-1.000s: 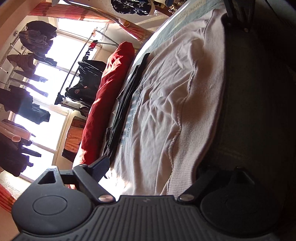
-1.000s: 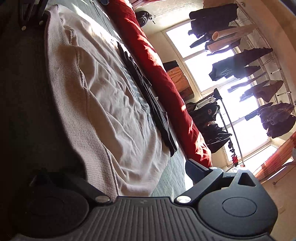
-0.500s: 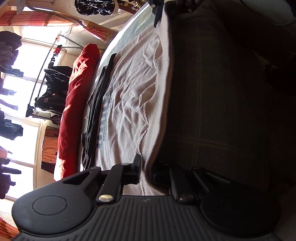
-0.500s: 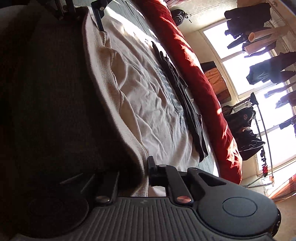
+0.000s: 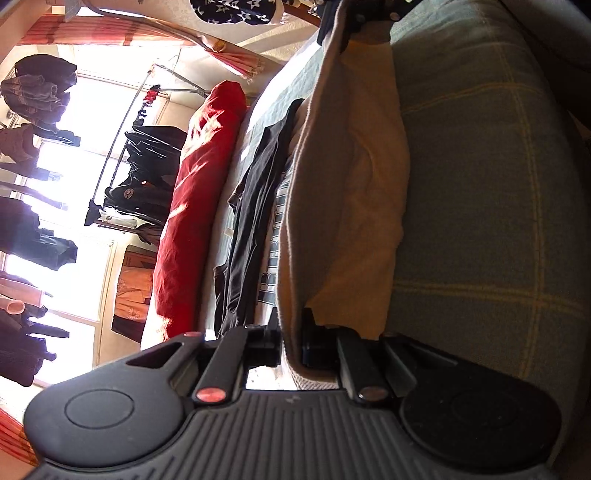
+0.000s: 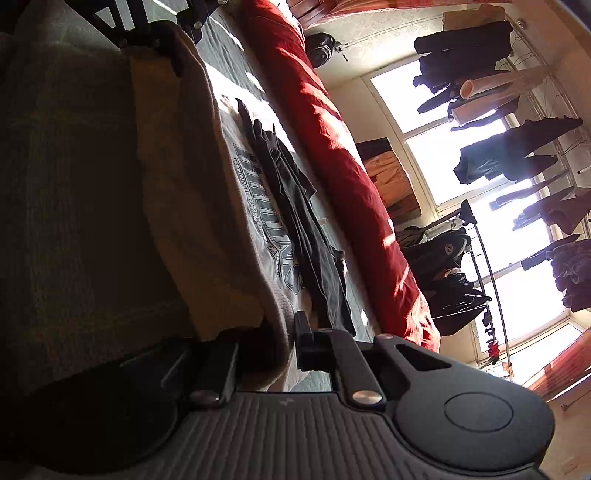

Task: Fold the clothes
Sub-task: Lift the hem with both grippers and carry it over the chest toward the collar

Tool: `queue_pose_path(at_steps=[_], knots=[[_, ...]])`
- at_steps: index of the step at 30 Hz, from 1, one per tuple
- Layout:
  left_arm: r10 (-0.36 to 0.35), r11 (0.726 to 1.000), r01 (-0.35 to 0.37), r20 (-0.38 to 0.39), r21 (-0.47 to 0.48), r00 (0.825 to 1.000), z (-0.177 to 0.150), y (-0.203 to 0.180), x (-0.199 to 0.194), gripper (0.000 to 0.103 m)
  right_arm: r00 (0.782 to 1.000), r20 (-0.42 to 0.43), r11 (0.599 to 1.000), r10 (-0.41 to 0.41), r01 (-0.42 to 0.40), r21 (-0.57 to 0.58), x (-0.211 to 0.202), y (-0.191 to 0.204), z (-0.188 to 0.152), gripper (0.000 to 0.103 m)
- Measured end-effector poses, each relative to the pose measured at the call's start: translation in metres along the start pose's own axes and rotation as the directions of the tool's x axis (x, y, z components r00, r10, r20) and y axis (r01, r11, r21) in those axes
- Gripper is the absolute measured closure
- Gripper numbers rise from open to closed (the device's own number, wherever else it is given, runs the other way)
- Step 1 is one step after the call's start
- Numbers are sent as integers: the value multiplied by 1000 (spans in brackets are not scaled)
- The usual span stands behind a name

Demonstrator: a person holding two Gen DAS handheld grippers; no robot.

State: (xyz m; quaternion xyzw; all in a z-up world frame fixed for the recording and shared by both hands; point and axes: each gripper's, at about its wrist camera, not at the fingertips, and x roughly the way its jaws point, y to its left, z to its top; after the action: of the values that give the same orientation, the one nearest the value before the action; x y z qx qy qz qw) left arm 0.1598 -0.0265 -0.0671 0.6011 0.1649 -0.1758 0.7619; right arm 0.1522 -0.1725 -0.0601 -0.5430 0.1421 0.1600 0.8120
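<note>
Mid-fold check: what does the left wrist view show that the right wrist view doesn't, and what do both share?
Only the left wrist view: the left gripper shut on the sweatshirt hem, and a star-print cloth overhead.
Only the right wrist view: the right gripper shut on the same hem, and more of the chest lettering.
Both: the lifted sweatshirt, the dark garment, the red bolster, and clothes hanging at the window.

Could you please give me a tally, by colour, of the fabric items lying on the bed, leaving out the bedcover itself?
Pale, with printed lettering: 1, the sweatshirt, held at its hem by the left gripper and the right gripper.
Black: 1, the dark garment beside it.
Red: 1, the long bolster.
Total: 3
</note>
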Motion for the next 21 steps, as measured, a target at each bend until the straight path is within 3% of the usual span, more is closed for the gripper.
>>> queue_pose_path(at_steps=[21], knots=[[146,986,-148,-29,-74,989,6,103,155,95,987,-12,985,-161,161,55,163,-81,21,92]])
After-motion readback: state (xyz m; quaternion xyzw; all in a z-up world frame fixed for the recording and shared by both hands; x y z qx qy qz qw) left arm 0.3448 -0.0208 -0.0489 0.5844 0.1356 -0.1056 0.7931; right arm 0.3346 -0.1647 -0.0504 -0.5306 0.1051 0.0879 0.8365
